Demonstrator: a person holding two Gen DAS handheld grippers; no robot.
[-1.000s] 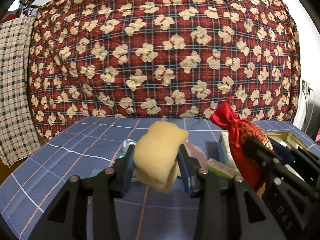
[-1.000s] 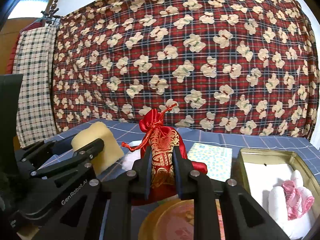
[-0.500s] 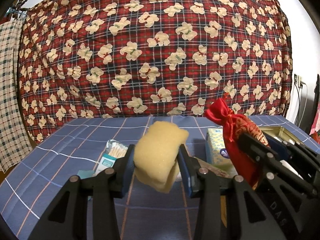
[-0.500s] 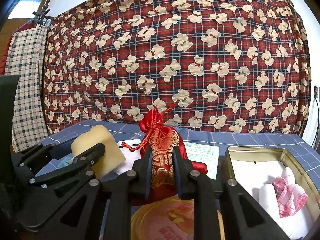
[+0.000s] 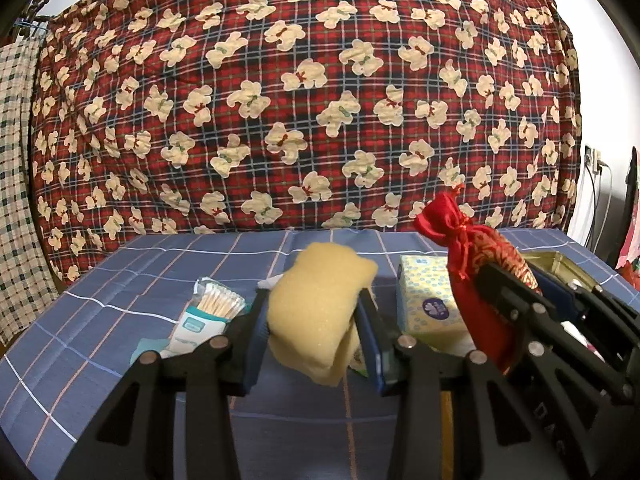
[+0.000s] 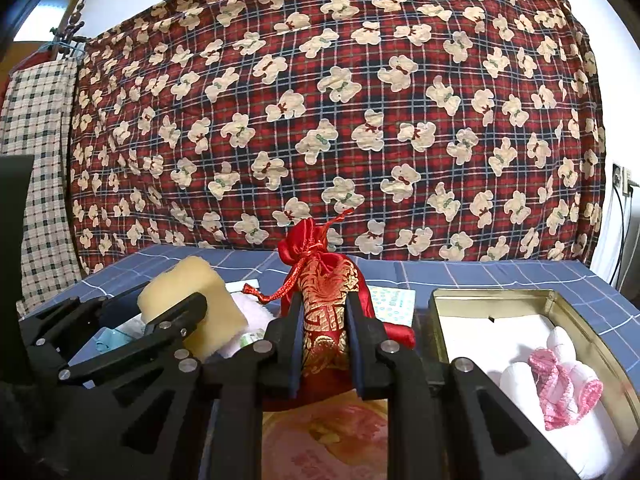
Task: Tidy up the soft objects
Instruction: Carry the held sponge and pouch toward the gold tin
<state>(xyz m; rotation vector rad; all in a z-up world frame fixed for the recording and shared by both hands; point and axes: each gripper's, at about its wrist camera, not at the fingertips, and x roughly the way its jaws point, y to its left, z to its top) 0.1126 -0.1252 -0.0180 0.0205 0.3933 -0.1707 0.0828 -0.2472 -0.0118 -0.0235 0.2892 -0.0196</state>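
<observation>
Cotton swabs (image 5: 216, 306) newly visible beside squashed porous sponge (image 5: 320, 304)

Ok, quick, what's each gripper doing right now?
Left gripper: closed on the yellow sponge.
Right gripper: closed on the red pouch.

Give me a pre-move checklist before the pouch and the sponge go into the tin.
1. Right gripper shut on the red pouch: ok.
2. Left gripper shut on the yellow sponge, which bulges between the pads: ok.
3. Tin open, no lid on it: ok.
4. Room in the tin: white and pink cloth fills the near end, the far end is bare: ok.
5. Pouch cord hangs loose on the left and may snag: not ok.
6. Gap between the two grippers: cannot tell.
</observation>
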